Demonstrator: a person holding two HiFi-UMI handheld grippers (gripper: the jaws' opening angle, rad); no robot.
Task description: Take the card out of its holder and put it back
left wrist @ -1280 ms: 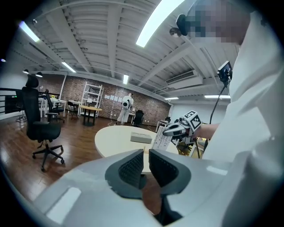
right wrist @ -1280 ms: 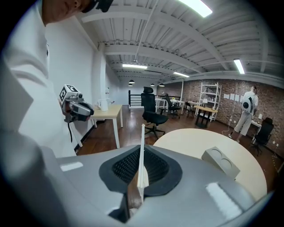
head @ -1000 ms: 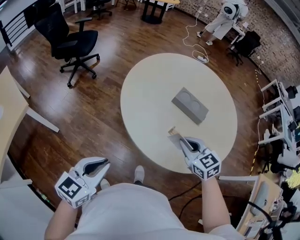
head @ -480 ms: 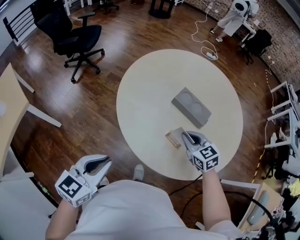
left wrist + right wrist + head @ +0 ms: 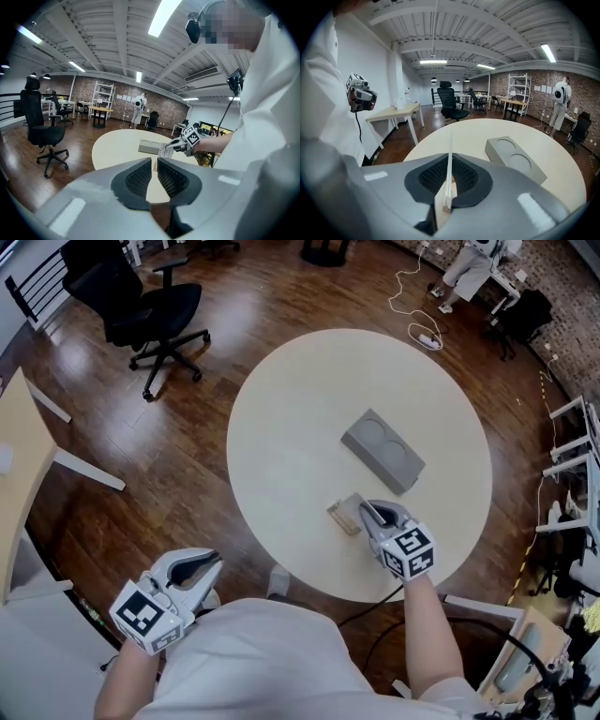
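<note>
Next, with right gripper [image 5: 449,165] clamped on card [image 5: 450,143] (held edge-on), lower straight into holder [image 5: 344,516] just beneath the jaws.

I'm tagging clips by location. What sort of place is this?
Probably an open-plan office or lab workspace: a black office chair on a wood floor, a round table, and shelves against a brick wall.

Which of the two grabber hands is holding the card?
The right gripper, the one over the round table: its jaws are shut on the thin card. The left gripper hangs off the table, holding nothing.
</note>
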